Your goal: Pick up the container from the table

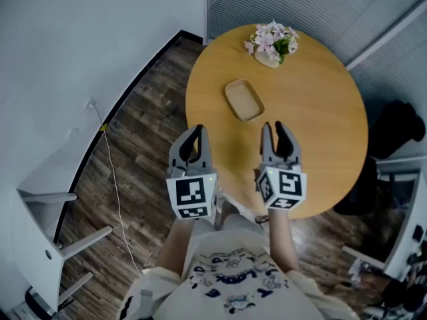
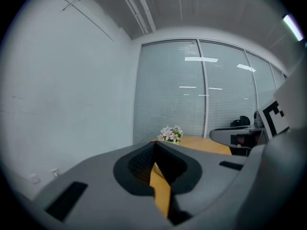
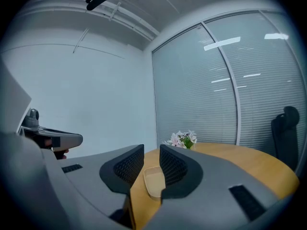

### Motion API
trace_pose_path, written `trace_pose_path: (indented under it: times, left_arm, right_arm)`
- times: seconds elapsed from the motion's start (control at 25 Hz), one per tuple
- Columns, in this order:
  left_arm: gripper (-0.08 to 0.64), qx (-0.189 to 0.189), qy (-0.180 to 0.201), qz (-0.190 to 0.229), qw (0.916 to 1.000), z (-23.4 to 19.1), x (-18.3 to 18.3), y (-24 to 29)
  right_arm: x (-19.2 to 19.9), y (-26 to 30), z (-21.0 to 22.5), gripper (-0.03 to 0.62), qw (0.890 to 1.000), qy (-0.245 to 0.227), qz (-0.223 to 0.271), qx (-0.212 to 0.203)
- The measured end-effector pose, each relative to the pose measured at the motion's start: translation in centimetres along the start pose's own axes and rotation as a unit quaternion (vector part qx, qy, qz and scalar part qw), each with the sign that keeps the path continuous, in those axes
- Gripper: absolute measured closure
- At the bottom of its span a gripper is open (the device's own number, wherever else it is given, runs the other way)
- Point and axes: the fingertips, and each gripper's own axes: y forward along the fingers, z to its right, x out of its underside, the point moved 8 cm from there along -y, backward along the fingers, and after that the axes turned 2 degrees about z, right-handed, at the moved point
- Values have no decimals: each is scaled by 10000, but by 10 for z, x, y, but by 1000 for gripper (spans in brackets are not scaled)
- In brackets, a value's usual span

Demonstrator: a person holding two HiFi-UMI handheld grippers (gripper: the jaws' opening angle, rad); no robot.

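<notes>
Wooden table: round and honey-coloured, standing on a dark plank floor close to a white wall and a blind-covered glass partition.
Container: a shallow tan tray with rounded corners, lying flat on the table left of its middle. Nothing touches it. It lies ahead of both grippers and between their lines of reach.
Flowers: a small pink and white bunch at the table's far edge, well beyond the container.
Left gripper: held over the near-left edge of the table. Its own view shows the jaw tips pressed together, with only a sliver of tabletop visible behind them. It holds nothing.
Right gripper: held over the near part of the table, beside the left one. Its jaws are spread a little with nothing between them. Its own view shows the container through the gap, farther along the table and apart from the pads.
Marker cubes: one at the rear of each gripper, facing up toward the head camera.
Cable: thin and white, trailing across the floor to the left of the table.
</notes>
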Motion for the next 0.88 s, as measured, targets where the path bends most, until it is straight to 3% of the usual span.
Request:
trace_pose_path:
  times: [0.4,0.88]
  left_arm:
    - [557,-55,-59,-501,9987,-2,20,66]
    - [557,-105,-131,-1217,9924,4,69,119]
  right_arm:
    - [27,68,31,509,9987,-37,-495,-130]
    - [93,131,69,509,9930,-24,-1177,-106]
